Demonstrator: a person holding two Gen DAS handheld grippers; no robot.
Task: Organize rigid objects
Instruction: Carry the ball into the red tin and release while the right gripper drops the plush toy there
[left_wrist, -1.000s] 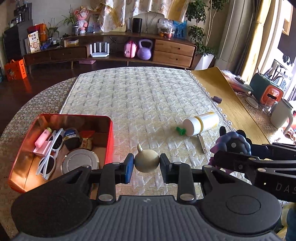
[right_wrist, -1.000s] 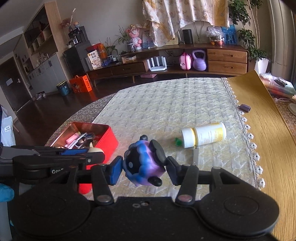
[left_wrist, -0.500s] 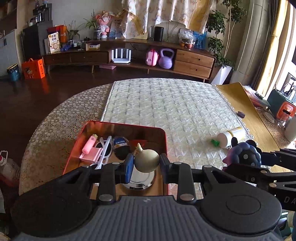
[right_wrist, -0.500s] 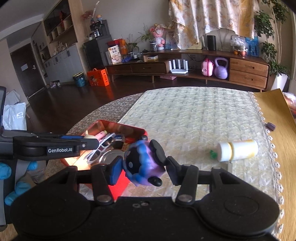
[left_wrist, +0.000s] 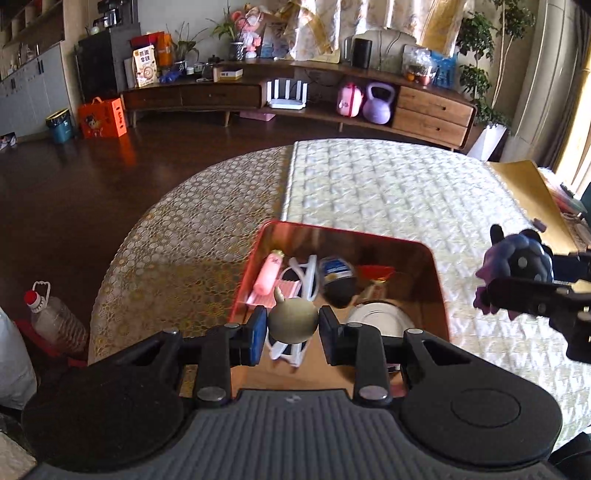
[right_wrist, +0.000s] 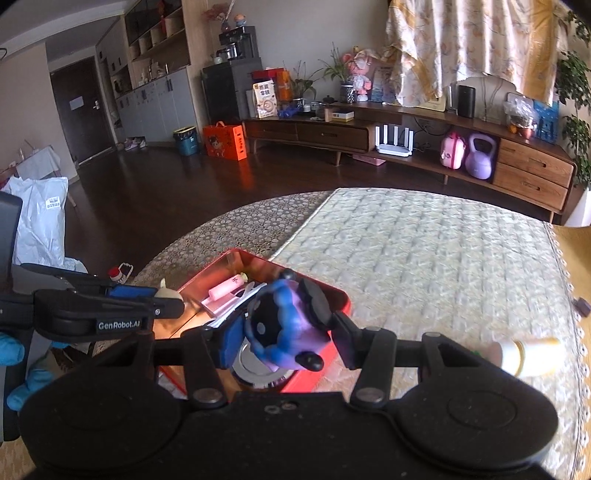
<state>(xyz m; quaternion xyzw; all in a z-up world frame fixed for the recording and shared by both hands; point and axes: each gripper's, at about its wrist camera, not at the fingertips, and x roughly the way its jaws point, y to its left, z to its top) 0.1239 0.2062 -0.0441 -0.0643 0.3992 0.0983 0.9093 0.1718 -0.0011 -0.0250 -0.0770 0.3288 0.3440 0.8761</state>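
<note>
Red tin (left_wrist: 424, 254) on table (left_wrist: 388, 184) lies directly below left gripper (left_wrist: 293, 325), fingers clamped on beige ball figurine (left_wrist: 291, 324). Right gripper (right_wrist: 286, 332) holds purple toy (right_wrist: 284, 328) over tin's right edge; left nearer centre.

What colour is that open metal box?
Red metal box, coppery inside; clearest from the left wrist view.

Daylight pours in from the right, bright on the counter (left_wrist: 388, 192); the red tin's (left_wrist: 343, 240) inner walls glare. Fisheye edges bend, and the white bottle (right_wrist: 528, 356) blurs.
</note>
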